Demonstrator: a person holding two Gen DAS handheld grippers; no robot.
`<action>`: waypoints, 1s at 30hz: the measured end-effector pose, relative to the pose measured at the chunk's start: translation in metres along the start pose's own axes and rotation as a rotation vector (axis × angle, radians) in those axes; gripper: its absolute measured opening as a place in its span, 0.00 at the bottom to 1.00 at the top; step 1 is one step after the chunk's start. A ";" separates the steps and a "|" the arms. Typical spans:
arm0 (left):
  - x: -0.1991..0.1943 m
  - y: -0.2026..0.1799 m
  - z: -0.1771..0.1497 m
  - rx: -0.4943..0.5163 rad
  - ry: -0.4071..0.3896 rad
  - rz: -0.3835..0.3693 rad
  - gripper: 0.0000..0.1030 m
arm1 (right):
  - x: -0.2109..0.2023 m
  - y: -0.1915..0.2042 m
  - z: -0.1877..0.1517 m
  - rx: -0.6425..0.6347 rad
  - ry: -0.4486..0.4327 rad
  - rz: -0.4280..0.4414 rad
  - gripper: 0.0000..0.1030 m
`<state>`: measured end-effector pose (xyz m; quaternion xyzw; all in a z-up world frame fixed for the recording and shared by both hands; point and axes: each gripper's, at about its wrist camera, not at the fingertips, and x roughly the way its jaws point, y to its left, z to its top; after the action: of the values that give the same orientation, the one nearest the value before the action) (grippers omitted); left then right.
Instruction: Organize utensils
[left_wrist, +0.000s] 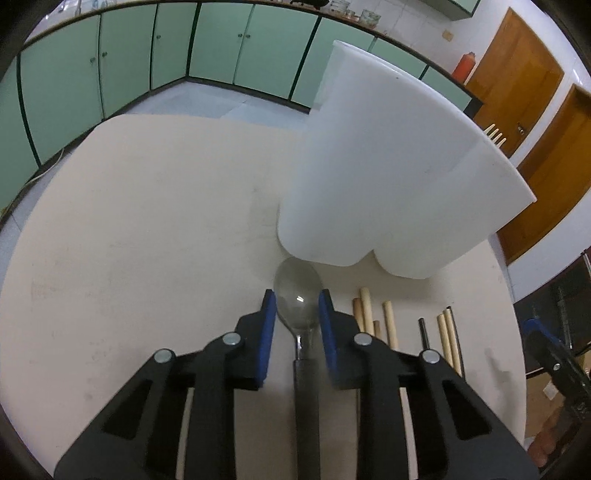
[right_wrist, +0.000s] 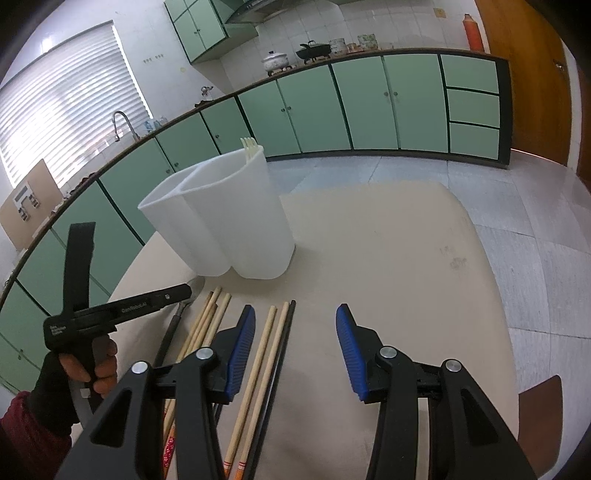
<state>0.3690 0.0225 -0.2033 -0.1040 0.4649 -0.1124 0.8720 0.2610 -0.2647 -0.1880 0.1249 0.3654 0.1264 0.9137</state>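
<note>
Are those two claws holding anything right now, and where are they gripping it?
Nothing is gripped. The left claw is open, its fingers either side of the silver metal spoon, whether touching is unclear. The right claw is open over the wooden chopsticks.

Beige round-cornered table (right_wrist: 388, 258). On it: white two-compartment holder (right_wrist: 229, 221) upright; metal spoon (left_wrist: 297, 295) just in front; wooden chopsticks (right_wrist: 258, 362) and one black chopstick (right_wrist: 284, 332) flat alongside, ends toward holder.
</note>
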 end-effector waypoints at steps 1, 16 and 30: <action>0.000 0.000 0.000 0.000 -0.005 0.000 0.20 | 0.000 0.000 0.000 0.000 0.000 0.001 0.44; -0.030 -0.007 -0.023 0.056 -0.070 0.001 0.00 | -0.003 0.009 0.002 -0.015 -0.008 0.013 0.44; 0.002 -0.008 -0.001 0.054 0.004 0.076 0.49 | 0.004 0.003 0.003 -0.010 0.006 0.007 0.44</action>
<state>0.3685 0.0144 -0.2027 -0.0624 0.4669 -0.0920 0.8773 0.2657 -0.2605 -0.1877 0.1211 0.3670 0.1321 0.9128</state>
